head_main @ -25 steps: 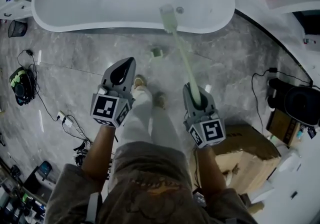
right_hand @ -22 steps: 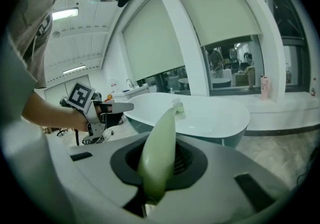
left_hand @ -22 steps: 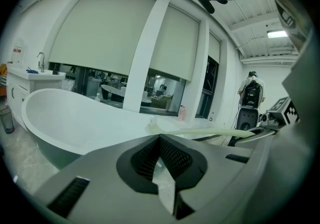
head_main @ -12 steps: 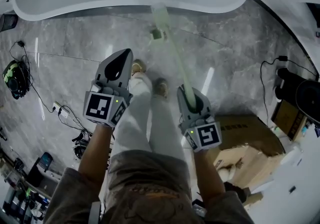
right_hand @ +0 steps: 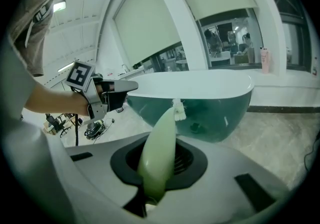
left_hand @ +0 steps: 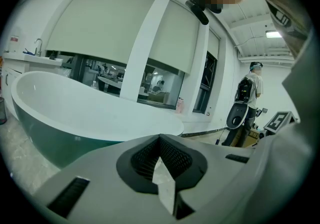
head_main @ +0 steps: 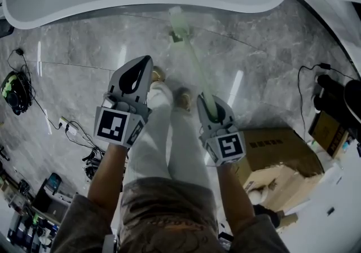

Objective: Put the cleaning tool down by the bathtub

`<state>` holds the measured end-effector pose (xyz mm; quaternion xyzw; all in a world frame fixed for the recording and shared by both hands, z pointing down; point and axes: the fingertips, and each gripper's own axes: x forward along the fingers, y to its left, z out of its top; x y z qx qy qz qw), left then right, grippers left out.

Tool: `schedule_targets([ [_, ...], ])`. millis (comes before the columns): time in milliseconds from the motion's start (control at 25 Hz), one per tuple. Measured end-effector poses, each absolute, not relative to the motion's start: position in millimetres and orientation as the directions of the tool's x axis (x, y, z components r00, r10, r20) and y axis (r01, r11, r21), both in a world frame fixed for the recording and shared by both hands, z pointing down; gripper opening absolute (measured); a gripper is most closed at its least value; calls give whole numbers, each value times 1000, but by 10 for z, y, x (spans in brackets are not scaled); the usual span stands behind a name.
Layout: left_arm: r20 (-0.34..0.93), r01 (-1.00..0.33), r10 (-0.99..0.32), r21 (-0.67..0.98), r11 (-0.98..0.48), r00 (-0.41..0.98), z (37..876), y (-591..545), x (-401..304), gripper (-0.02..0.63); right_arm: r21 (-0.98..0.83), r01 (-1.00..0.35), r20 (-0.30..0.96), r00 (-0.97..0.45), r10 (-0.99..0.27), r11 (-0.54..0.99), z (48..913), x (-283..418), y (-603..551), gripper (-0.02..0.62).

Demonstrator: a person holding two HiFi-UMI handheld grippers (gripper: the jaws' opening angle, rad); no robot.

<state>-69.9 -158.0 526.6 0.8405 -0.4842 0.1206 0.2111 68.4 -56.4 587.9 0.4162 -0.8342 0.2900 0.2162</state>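
Fingers of the right gripper (head_main: pixel 211 108) pinch the pale green cleaning tool (head_main: pixel 195 65), whose head reaches ahead of them, just short of the bathtub (head_main: pixel 113 0) rim above open marble floor (head_main: pixel 79 60); only that gripper's view shows white bristles (right_hand: pixel 178 110), and the left gripper (head_main: pixel 142 67) fingers alongside meet, empty.

No print reads clearly; the cardboard box (head_main: pixel 282 153) bears blurred dark lettering.

A grey veined marble floor (head_main: pixel 271 60) shines with streaks of light, black cables (head_main: pixel 92 160) tangled near its left edge and cardboard boxes (head_main: pixel 276 153) at its right, while pale roller blinds (left_hand: pixel 100 23) half-cover tall windows (left_hand: pixel 150 80) under a ceiling strip light (left_hand: pixel 274 34).
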Motion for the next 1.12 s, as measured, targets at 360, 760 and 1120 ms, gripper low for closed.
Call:
schedule_targets([
  [360,419,-857,-748,237,-457,514,5357,-1764,-803,11,-315,-827,676,-540,-502,466,6513,553,-733,44],
  [760,407,-855,-752,247,-455,518,5478,-1930,-1001,11,-330,-853,761,-494,-421,405,7338,427,-936,44],
  [1120,429,-845,-728,246,-475,534,5629,-2002,-1085,11,-311,-881,836,-431,-338,356,8041,447,-1021,44],
])
